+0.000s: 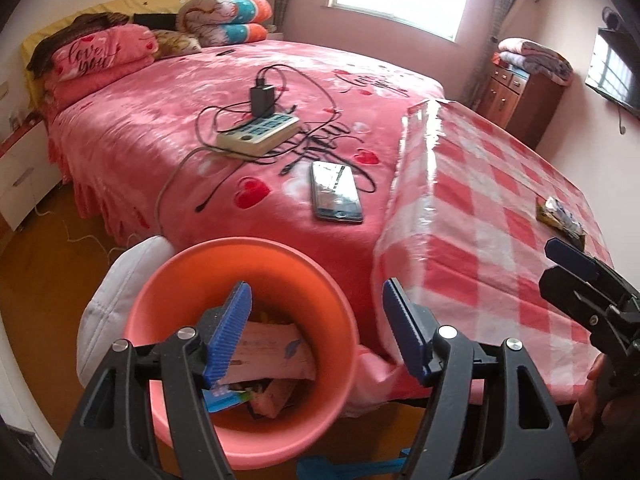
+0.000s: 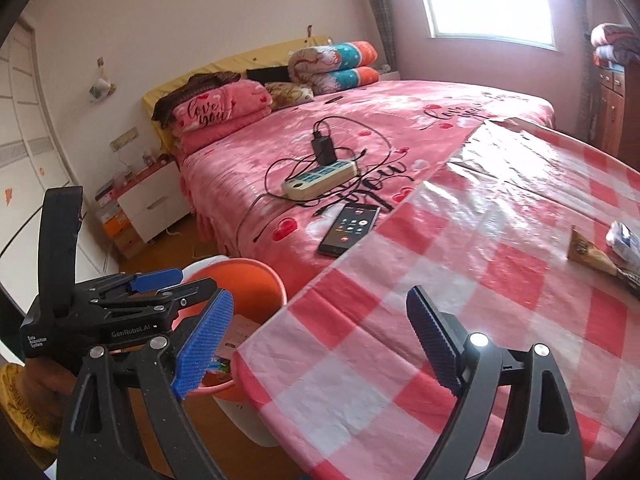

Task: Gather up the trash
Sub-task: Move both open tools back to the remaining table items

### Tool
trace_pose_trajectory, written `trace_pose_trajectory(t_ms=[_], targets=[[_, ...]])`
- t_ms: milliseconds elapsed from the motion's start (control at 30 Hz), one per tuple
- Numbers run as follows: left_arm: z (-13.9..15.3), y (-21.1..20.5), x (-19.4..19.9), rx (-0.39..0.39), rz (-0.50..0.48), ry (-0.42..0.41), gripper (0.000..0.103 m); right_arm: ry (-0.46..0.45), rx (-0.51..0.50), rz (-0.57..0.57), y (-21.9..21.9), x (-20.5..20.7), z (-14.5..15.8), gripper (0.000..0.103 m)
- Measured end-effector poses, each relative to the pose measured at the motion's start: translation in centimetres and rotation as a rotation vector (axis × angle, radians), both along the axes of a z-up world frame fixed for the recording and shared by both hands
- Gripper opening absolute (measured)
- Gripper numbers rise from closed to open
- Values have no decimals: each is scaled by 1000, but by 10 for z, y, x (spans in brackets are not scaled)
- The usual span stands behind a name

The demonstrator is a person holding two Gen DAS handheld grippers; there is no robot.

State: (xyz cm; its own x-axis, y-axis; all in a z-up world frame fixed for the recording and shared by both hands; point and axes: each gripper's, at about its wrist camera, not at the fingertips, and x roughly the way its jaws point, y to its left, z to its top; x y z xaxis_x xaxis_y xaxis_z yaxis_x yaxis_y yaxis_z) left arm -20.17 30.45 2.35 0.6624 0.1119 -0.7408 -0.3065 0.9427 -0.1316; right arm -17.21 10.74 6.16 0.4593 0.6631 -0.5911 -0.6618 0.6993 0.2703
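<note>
The left tool (image 1: 316,320) hangs over the orange bin (image 1: 240,252), which stands on the floor at the corner between the bed (image 1: 160,128) and the table (image 1: 500,240). Its blue fingers are parted with nothing between them; below them, inside the bin, lie several wrappers (image 1: 268,356) — trash already collected, it appears. The bin's spot beside the table edge makes sense: a short swing carries a piece from the tabletop to the drop.

The right tool (image 2: 320,344) stands wide and empty above the near edge of the checkered plastic cloth, angled toward the far right side, where the remaining trash (image 2: 600,252) — a brown wrapper and some crumpled plastic — lies well apart from it. That is probably the next piece to fetch.

A phone (image 1: 336,192) and a power strip (image 1: 260,132) with tangled cables rest on the bed; they are not trash and should stay put.
</note>
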Motion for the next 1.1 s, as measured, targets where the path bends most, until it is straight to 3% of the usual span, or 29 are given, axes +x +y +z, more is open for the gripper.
trace_pose_trajectory(t_ms=[1100], targets=[[24, -149, 67, 131, -245, 43, 70, 2, 146, -257, -153, 49, 3, 88]])
